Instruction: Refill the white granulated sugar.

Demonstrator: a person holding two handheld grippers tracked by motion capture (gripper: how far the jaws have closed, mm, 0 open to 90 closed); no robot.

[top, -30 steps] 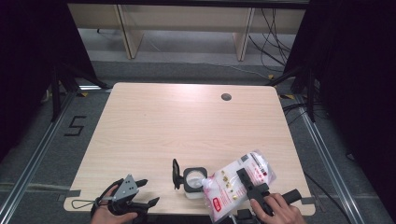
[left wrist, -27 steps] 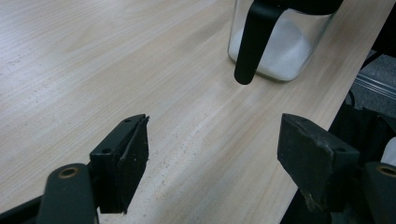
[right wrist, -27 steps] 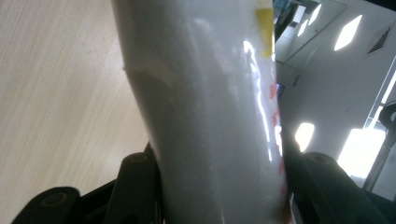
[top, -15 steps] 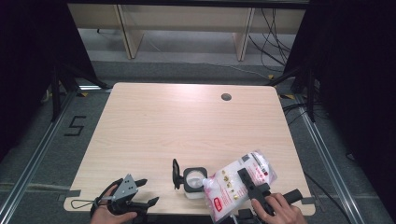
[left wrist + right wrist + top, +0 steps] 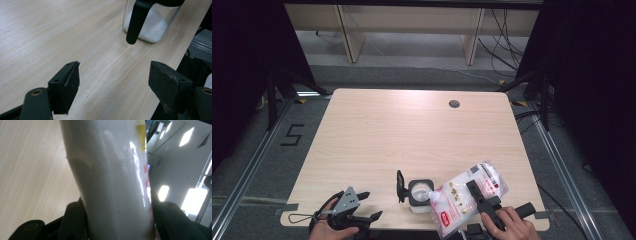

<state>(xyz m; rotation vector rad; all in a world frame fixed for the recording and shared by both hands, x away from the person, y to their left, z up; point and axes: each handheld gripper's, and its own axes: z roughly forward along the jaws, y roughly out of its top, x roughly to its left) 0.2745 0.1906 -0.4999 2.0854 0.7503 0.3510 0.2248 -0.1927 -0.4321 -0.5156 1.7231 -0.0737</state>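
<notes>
Now right tongs (image 5: 482, 200) pinch a white plastic bag (image 5: 464, 197) with red print, jaws pressed on both its sides in the right gripper view (image 5: 112, 182). Bag is tipped over, its lower end at the mouth of a clear jar (image 5: 419, 192) with a black rim, just left of the right tongs. Jar stands upright on the worktop (image 5: 412, 135), white powder in it, black handle (image 5: 400, 186) on its far side from the bag. Left tongs (image 5: 362, 212) are spread wide, nothing between them, low over the worktop's near edge, well apart from the jar, which sits to their right. In the left gripper view the jar (image 5: 150, 27) and its handle (image 5: 136, 22) stand ahead of the spread jaws, not touching.
</notes>
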